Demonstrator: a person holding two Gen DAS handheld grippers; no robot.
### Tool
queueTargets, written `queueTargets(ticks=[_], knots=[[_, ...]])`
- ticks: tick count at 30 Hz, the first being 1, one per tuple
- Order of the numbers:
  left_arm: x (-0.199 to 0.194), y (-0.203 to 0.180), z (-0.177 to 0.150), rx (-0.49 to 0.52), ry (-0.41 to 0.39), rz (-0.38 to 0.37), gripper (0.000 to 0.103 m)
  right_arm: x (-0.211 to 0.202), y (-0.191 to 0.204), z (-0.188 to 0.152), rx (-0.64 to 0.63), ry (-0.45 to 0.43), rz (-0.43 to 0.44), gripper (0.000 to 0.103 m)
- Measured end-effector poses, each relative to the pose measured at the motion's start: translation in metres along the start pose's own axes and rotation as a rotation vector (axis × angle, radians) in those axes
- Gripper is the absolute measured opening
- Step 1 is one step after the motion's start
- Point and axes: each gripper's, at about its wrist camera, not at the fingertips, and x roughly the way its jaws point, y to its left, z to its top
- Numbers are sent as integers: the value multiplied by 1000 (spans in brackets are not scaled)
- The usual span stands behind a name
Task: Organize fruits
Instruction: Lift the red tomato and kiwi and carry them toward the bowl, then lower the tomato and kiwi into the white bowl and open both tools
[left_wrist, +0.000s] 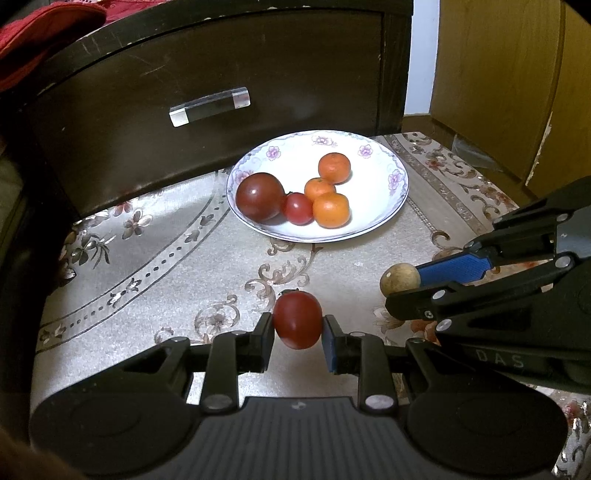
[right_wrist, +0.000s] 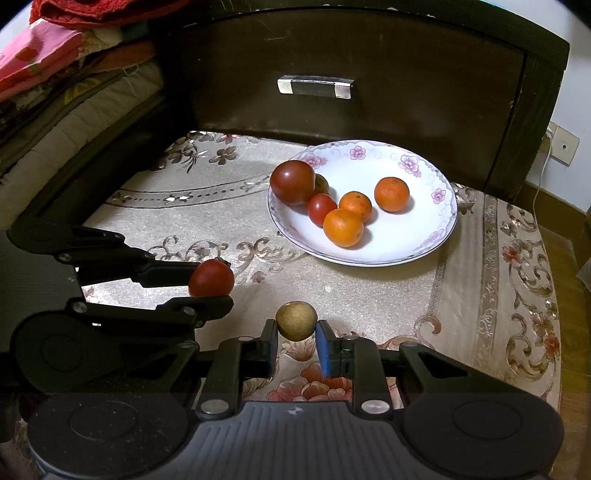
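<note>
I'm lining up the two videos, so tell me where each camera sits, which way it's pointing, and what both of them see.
Left wrist: on the left gripper, looking forward over its fingers, shut on a red tomato, toward the plate; the right gripper enters from the right.
Right wrist: on the right gripper, looking forward over its fingers, shut on a brown round fruit, toward the plate; the left gripper enters from the left.
Shared: plate, oranges, both held fruits, patterned cloth, dark drawer front.

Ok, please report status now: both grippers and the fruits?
Left gripper shut on red tomato. Right gripper shut on brown fruit. Plate ahead, path open.
</note>
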Motion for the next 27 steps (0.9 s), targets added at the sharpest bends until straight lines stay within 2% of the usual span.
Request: queueTargets(ticks=[10, 27], knots=[[1, -1, 7, 15, -13, 10, 33, 1, -3, 1, 3, -10, -5, 20], [13, 4, 47, 23, -72, 39, 32, 6, -22, 27, 39, -72, -28, 21]])
